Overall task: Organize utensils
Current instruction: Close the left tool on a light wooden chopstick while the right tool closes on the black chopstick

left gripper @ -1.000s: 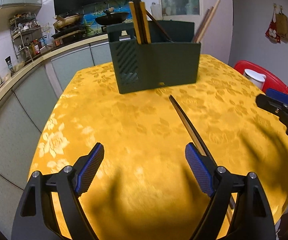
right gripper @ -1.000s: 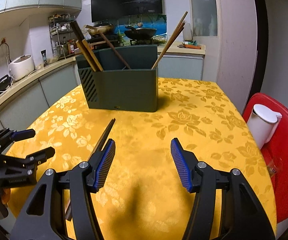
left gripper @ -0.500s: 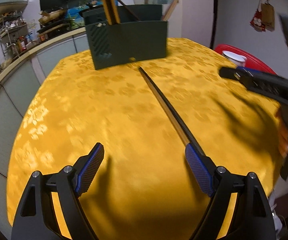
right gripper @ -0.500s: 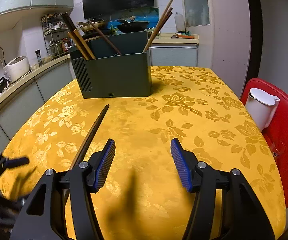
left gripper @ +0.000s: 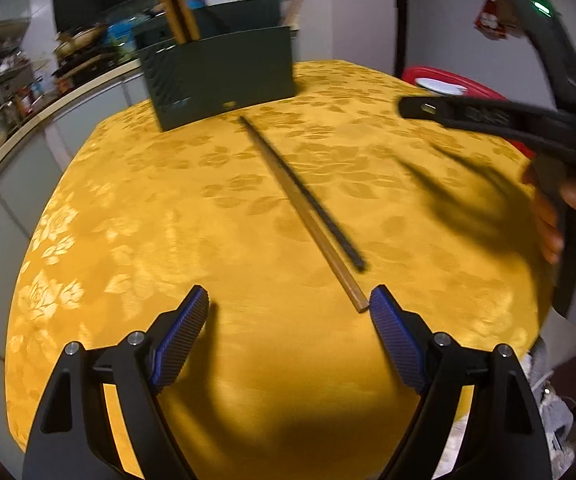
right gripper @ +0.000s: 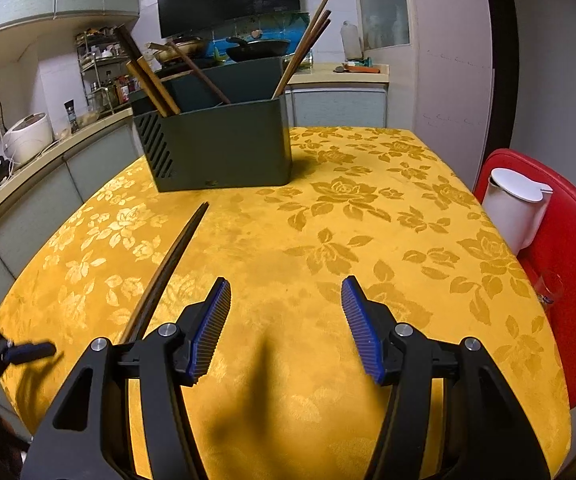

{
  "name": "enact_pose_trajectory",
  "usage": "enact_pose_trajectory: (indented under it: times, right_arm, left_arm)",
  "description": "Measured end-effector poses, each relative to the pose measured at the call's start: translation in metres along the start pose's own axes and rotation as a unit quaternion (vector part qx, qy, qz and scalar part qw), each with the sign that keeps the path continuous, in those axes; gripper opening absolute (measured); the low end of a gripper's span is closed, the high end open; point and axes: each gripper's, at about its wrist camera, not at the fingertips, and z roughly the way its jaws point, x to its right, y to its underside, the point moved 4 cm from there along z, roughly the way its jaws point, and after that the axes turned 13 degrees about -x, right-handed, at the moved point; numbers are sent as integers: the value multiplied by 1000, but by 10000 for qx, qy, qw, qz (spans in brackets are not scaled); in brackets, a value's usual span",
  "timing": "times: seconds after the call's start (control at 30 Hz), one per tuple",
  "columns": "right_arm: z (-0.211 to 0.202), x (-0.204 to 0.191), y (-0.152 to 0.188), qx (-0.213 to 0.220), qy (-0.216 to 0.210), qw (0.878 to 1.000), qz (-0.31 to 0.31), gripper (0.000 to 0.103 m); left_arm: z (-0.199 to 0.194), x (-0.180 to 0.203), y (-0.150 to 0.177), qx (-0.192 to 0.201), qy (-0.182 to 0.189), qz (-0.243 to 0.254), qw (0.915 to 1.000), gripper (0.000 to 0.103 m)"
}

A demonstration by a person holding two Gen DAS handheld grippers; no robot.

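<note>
At twelve o'clock of the left gripper (left gripper: 289, 307), lying flat: chopsticks (left gripper: 308, 210); both grippers' fingers spreading wide, pinching nothing, right gripper (right gripper: 286, 300) included.

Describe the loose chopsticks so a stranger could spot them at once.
Start at the yellow table and its green holder. In front of it, the chopsticks lie flat, side by side. The others all stand in the holder.

No legible text anywhere. Utensil holder (left gripper: 224, 80) has a small light mark low on its front, at 6 o'clock of the face (right gripper: 209, 182), too small/blurred to read. No brands, nos. or signs readable.
</note>
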Motion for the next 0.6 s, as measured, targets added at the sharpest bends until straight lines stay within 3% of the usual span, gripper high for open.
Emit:
enact_pose_trajectory:
  times: [0.17, 0.23, 0.43, 0.6]
  right_arm:
    - [1, -19, 10, -93, -246, 9992, -305, 56]
    - [3, -33, 17, -179, -425, 9977, -495, 56]
    - [2, -77, 38, -346, -936, 9897, -1022, 56]
    - [11, -99, 54, -625, -1083, 9826, -1372, 48]
  left_arm:
    - [4, -30, -7, -2, -171, -400, 9991, 79]
    - [5, -40, -9, -15, -209, -503, 9985, 68]
    - [6, -58, -11, 2, -362, -657, 9972, 54]
    - [6, -62, -11, 4, -362, -674, 9971, 48]
